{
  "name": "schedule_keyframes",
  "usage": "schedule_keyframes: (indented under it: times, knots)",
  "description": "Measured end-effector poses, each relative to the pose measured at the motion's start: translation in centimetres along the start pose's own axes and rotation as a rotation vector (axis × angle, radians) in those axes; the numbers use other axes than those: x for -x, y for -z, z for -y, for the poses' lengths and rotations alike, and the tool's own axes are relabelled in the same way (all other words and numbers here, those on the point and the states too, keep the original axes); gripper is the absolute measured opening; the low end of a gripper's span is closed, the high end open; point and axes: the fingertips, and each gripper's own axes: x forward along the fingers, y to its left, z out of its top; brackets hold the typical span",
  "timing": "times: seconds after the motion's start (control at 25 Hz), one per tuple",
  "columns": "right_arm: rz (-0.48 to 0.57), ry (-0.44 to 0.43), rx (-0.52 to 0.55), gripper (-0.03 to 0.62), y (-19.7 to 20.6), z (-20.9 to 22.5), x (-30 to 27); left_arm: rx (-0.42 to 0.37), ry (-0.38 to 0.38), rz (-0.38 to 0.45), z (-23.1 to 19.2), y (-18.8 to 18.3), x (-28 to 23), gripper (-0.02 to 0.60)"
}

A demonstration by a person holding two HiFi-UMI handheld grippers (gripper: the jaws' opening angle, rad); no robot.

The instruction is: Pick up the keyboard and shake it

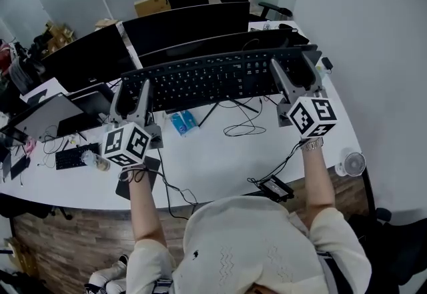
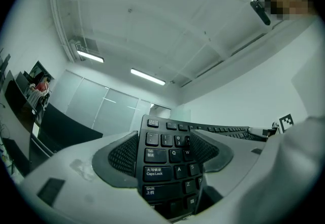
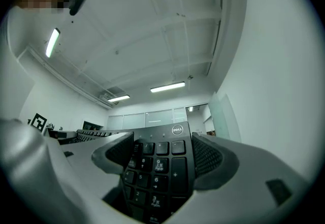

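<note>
A person is holding a black keyboard (image 1: 213, 76) up off the white surface (image 1: 213, 166), in front of a row of dark monitors (image 1: 187, 26). The left tool (image 1: 133, 94) is clamping the Caps Lock end and the right tool (image 1: 295, 74) is clamping the number-pad end. Each tool's jaws are closing only as far as the board's thin body allows, with the ribbed pads (image 2: 124, 154) pressing on its top and underside. Gripping both ends is likely keeping the long board level and stopping it twisting. Its keys are facing up toward the person and both tools are angling toward the ceiling. A thin cable (image 1: 243, 123) is trailing from the keyboard down to the surface, and its slack looks like enough for movement. The pick-up appears done, with the shaking the part of the job remaining
</note>
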Motion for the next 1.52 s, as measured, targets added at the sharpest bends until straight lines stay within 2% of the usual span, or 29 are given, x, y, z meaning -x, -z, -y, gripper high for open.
schedule_keyframes:
  times: [0.28,0.36,0.48,0.6,0.72,0.8,1.04,1.16,1.24,1.32,1.4,1.52]
  knots:
    - [0.127,-0.025,0.04,0.344,-2.9,-1.0,0.7,-0.045,0.022,0.131,0.7,-3.0,0.9,0.302]
    - [0.232,-0.05,0.067,0.345,-4.6,-1.6,1.7,-0.081,0.038,0.225,1.5,-4.8,2.0,0.302]
    - [0.439,-0.101,0.1,0.344,-7.4,-2.5,4.2,-0.167,0.07,0.436,3.5,-8.2,4.7,0.302]
    - [0.527,-0.106,0.124,0.345,-8.7,-2.8,5.9,-0.195,0.089,0.505,4.5,-9.5,5.8,0.302]
    - [0.494,-0.096,0.12,0.345,-8.6,-2.8,5.0,-0.184,0.075,0.477,3.9,-9.4,5.2,0.304]
    - [0.42,-0.081,0.102,0.345,-7.5,-2.5,4.0,-0.158,0.057,0.404,3.1,-8.4,4.3,0.304]
    - [0.013,-0.001,-0.005,0.345,-1.1,-0.2,-0.3,-0.02,-0.019,0.005,0.1,-1.6,0.0,0.304]
    - [-0.117,0.02,-0.042,0.345,1.6,0.4,-1.1,0.028,-0.045,-0.128,-0.7,1.1,-0.8,0.304]
    - [-0.127,0.017,-0.049,0.345,2.2,0.5,-1.1,0.025,-0.049,-0.129,-0.7,1.4,-0.7,0.304]
    - [-0.075,0.004,-0.037,0.345,1.3,0.3,-0.9,-0.001,-0.042,-0.066,-0.3,0.4,-0.3,0.304]
    - [0.017,-0.014,-0.012,0.345,-0.4,-0.1,-0.4,-0.04,-0.027,0.037,0.3,-1.5,0.3,0.304]
    - [0.22,-0.056,0.047,0.345,-3.9,-1.2,1.1,-0.106,0.006,0.244,1.6,-4.9,1.9,0.304]
